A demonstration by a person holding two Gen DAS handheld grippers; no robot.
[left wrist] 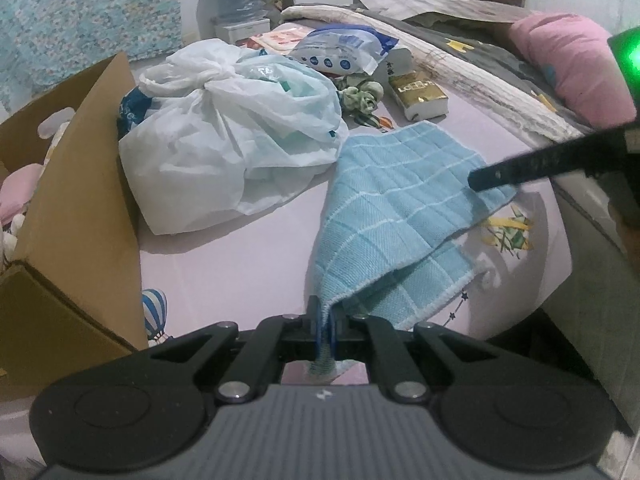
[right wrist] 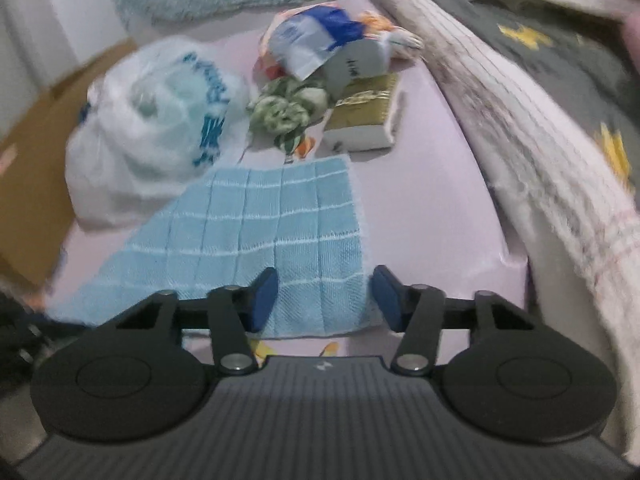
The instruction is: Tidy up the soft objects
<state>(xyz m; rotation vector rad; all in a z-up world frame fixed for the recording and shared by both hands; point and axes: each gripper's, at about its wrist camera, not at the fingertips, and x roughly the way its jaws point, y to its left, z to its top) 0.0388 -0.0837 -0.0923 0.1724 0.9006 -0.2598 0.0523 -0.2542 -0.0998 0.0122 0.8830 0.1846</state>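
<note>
A light blue checked cloth (left wrist: 400, 200) lies partly folded on the pale pink bed sheet (left wrist: 240, 260). My left gripper (left wrist: 325, 322) is shut on its near corner, and the cloth rises from the jaws. In the right wrist view the same cloth (right wrist: 260, 232) spreads out ahead, its near right corner lying between the pads. My right gripper (right wrist: 325, 300) stands open, and its blue pads (right wrist: 264, 300) do not press on the cloth. One black finger of the right gripper (left wrist: 520, 170) shows over the cloth's far right edge in the left wrist view.
A tied white plastic bag (left wrist: 224, 132) sits left of the cloth, beside an open cardboard box (left wrist: 80, 200) holding plush items. Behind are a green scrunchie (left wrist: 360, 98), a gold tissue pack (left wrist: 420, 94), a blue-white packet (left wrist: 344, 50), a folded quilt (right wrist: 520, 120) and a pink pillow (left wrist: 576, 68).
</note>
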